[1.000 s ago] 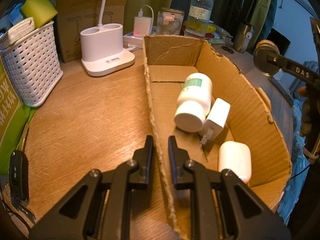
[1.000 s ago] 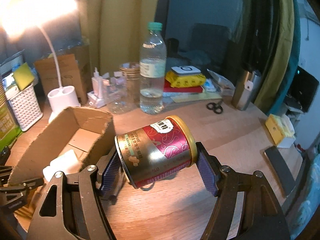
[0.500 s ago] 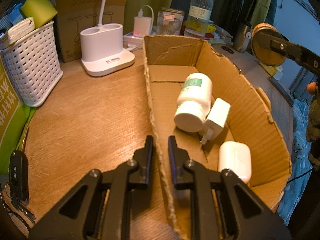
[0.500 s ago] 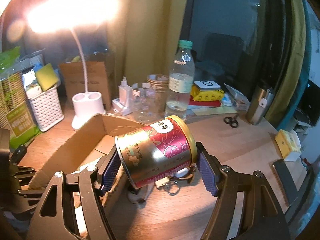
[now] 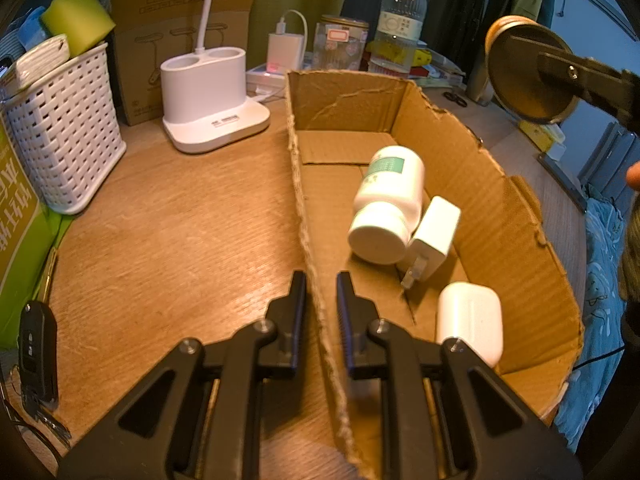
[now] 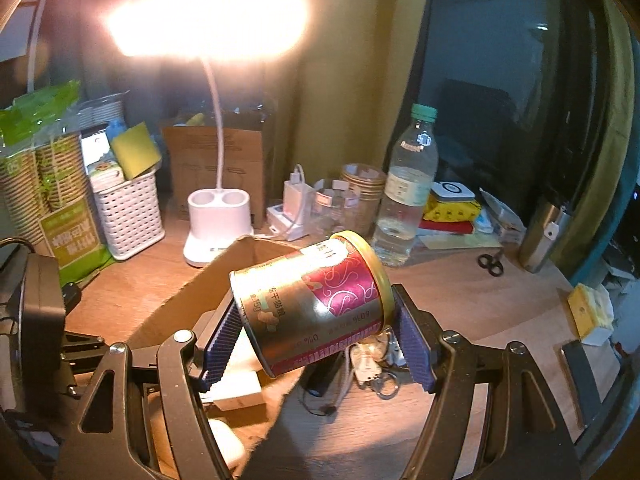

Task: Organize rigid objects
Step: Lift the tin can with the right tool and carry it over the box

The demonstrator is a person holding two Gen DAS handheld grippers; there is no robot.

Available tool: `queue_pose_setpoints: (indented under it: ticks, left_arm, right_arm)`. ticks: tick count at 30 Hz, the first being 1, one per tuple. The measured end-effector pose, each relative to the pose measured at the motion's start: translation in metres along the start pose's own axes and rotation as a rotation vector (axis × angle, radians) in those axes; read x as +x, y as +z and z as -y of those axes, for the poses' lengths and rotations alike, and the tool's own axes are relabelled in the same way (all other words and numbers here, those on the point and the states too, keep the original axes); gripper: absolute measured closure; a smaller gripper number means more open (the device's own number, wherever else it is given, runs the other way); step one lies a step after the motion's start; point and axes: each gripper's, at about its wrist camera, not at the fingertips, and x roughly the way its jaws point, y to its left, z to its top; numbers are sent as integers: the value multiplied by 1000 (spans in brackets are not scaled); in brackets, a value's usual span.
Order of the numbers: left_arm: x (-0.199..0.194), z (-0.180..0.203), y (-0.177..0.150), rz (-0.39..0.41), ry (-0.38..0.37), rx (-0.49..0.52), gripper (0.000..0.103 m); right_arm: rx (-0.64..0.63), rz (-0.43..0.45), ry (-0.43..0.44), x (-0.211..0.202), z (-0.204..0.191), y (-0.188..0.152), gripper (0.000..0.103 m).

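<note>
My left gripper is shut on the near left wall of the open cardboard box, one finger inside and one outside. In the box lie a white pill bottle, a white charger plug and a white earbud case. My right gripper is shut on a gold and red can, held tilted in the air above the box's right wall. The left wrist view shows the can's gold end at the upper right, above and beyond the box's right wall.
A white lamp base, a white basket and a water bottle stand behind the box. A car key lies at the near left. Keys and scissors lie on the table to the right.
The right gripper has carried the can up and toward the box; the can looms larger and higher in the left wrist view. The left gripper has kept still on the box wall.
</note>
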Motion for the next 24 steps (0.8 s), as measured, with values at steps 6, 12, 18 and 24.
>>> queue_pose_setpoints:
  ticks: [6,12,18,24]
  left_arm:
    - [0,0,0,0,0,0,87]
    - [0,0,0,0,0,0,87]
    - [0,0,0,0,0,0,87]
    - [0,0,0,0,0,0,87]
  right_arm:
    - [-19,-3,27,2,-11,1,29]
    - [-33,-10,48,7,-20,0,29]
    - [-40,-28,65,15,-25,-1,29]
    - [-43,-65,93,30,-32,-8,29]
